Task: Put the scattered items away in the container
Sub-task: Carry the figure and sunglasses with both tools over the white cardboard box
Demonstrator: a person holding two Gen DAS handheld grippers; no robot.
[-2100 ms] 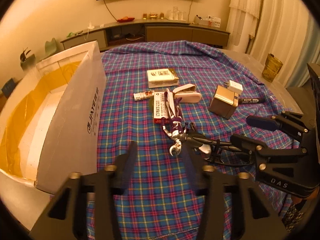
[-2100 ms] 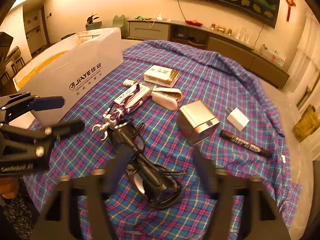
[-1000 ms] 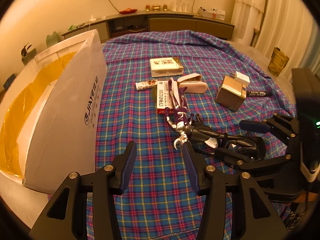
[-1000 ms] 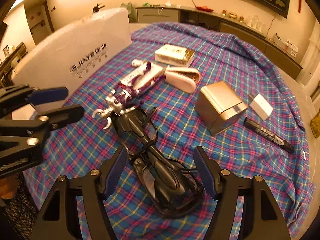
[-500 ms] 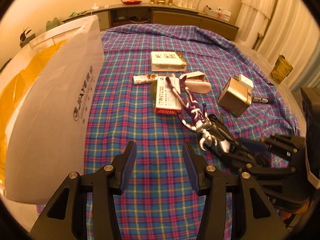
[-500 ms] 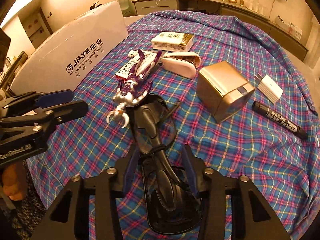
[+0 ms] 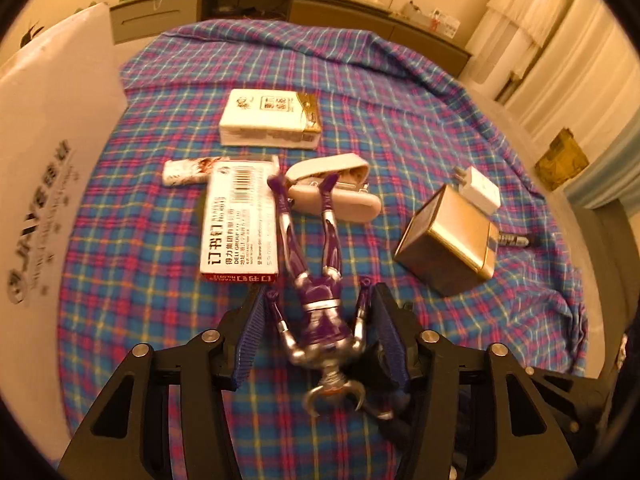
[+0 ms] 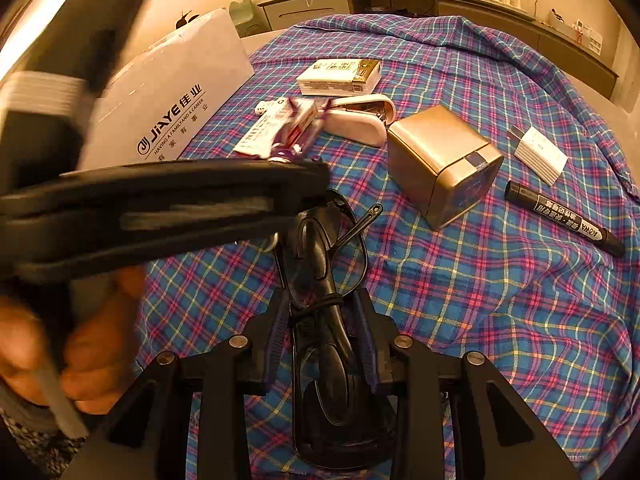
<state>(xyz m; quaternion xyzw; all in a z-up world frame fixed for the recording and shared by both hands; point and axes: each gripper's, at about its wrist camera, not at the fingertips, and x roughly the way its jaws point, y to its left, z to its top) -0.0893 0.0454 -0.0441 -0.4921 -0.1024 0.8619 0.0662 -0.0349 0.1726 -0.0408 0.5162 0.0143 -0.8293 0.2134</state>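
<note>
A purple and silver toy figure [image 7: 316, 304] lies on the plaid cloth with its torso between the fingers of my left gripper [image 7: 318, 328], which is open around it. My right gripper [image 8: 322, 320] is shut on the black folded glasses [image 8: 320, 280]. The left gripper's body [image 8: 160, 196] crosses the right wrist view and hides most of the figure there. The white cardboard box [image 7: 44, 132] stands at the left edge of the cloth; it also shows in the right wrist view [image 8: 168, 92].
On the cloth lie a staples box [image 7: 240, 228], a white tube [image 7: 186, 172], a white packet [image 7: 270, 120], a white stapler [image 7: 336, 192], a gold box [image 7: 448, 244], a white charger [image 8: 540, 152] and a black marker [image 8: 564, 218].
My left gripper has moved forward and right until its fingers straddle the toy figure. My right gripper has closed in on the black glasses.
</note>
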